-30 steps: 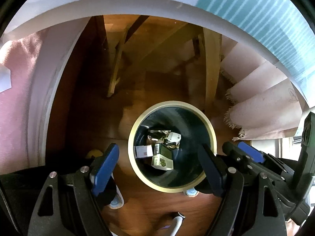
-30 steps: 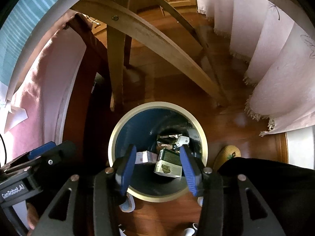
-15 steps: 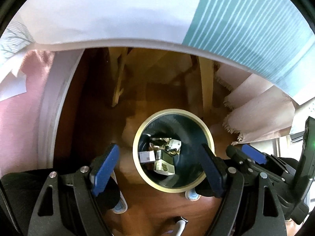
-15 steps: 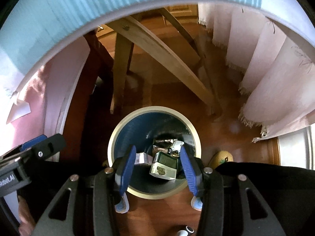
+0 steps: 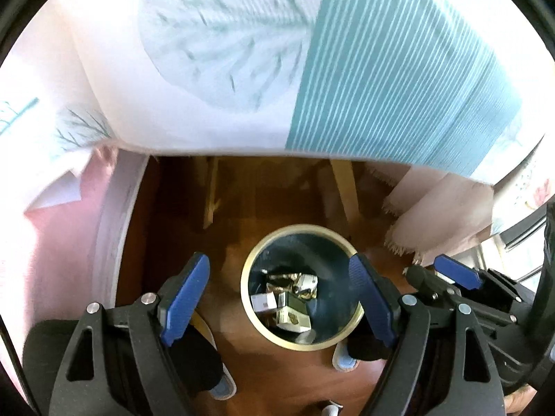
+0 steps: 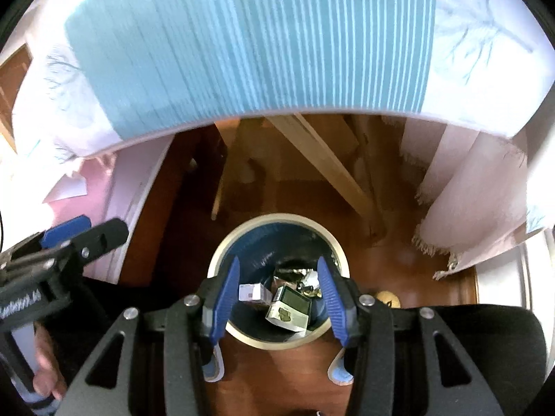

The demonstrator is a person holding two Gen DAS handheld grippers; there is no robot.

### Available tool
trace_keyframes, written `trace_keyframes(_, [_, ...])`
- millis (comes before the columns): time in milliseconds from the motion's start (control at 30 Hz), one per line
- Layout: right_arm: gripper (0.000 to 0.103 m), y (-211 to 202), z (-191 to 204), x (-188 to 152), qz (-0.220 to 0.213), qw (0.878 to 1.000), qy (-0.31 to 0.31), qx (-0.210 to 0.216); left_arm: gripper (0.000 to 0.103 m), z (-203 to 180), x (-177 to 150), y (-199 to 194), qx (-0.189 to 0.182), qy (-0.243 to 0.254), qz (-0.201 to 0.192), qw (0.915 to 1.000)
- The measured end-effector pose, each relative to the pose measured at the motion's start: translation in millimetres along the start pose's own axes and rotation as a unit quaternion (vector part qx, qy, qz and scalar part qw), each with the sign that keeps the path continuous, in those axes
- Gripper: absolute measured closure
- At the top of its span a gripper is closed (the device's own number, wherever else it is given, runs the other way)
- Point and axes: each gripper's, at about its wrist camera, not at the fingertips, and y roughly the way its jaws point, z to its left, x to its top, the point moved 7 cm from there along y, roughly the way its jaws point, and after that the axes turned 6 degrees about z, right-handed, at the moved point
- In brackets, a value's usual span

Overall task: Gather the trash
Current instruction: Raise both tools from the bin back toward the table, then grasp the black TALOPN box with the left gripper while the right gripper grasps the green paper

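A round bin (image 5: 350, 329) with a cream rim and dark blue inside stands on the wooden floor, seen from above in both views (image 6: 222, 246). Several pieces of trash lie at its bottom: a green and white box (image 5: 293, 317) (image 6: 288, 313), a small white carton (image 5: 263, 301) (image 6: 250, 291) and crumpled foil wrappers (image 5: 295, 279) (image 6: 295, 274). My left gripper (image 5: 282, 298) hangs open high above the bin, nothing between its blue fingers. My right gripper (image 6: 279, 301) is open too and empty, also well above the bin. Each gripper shows at the edge of the other's view.
A table edge with a white and teal striped cloth (image 5: 381, 69) (image 6: 260, 34) fills the upper half of both views. Wooden table legs (image 6: 326, 163) stand behind the bin. A fringed pale curtain (image 5: 433, 215) hangs at right. The person's slippers (image 6: 213, 367) sit beside the bin.
Both grippers have risen away from the bin, which now looks smaller. The tabletop's striped cloth has come into view across the top. Neither gripper's opening changed.
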Motion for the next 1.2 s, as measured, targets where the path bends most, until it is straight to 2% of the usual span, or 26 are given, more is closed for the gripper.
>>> trace_keyframes(167, [0.055, -38, 11, 12, -0.046, 0.998, -0.039, -0.001, 0.021, 6, 16, -39, -0.015, -0.017, -0.042, 0.9989])
trace_keyframes(267, [0.055, -66, 21, 25, -0.076, 0.995, -0.064, 0.002, 0.012, 5, 26, -60, -0.014, -0.009, -0.054, 0.9984])
trace_keyframes(367, [0.055, -93, 33, 38, -0.100, 0.991, -0.085, 0.013, 0.011, 1, 41, -85, -0.019, 0.004, -0.064, 0.9977])
trace_keyframes(500, [0.054, -128, 48, 63, -0.128, 0.986, -0.105, 0.027, 0.011, -1, 68, -113, -0.020, 0.011, -0.068, 0.9974])
trace_keyframes(600, [0.044, -149, 55, 86, -0.149, 0.982, -0.110, 0.033, 0.011, 3, 92, -135, -0.010, 0.010, -0.076, 0.9970])
trace_keyframes(767, [0.043, -179, 62, 125, -0.181, 0.976, -0.110, 0.041, 0.011, 9, 132, -168, -0.007, 0.005, -0.089, 0.9960])
trace_keyframes(1000, [0.043, -200, 63, 181, -0.199, 0.974, -0.105, 0.039, 0.011, 28, 180, -197, 0.014, -0.014, -0.125, 0.9919])
trace_keyframes(1200, [0.043, -196, 57, 209, -0.198, 0.974, -0.102, 0.027, 0.011, 38, 213, -192, 0.028, -0.013, -0.131, 0.9909])
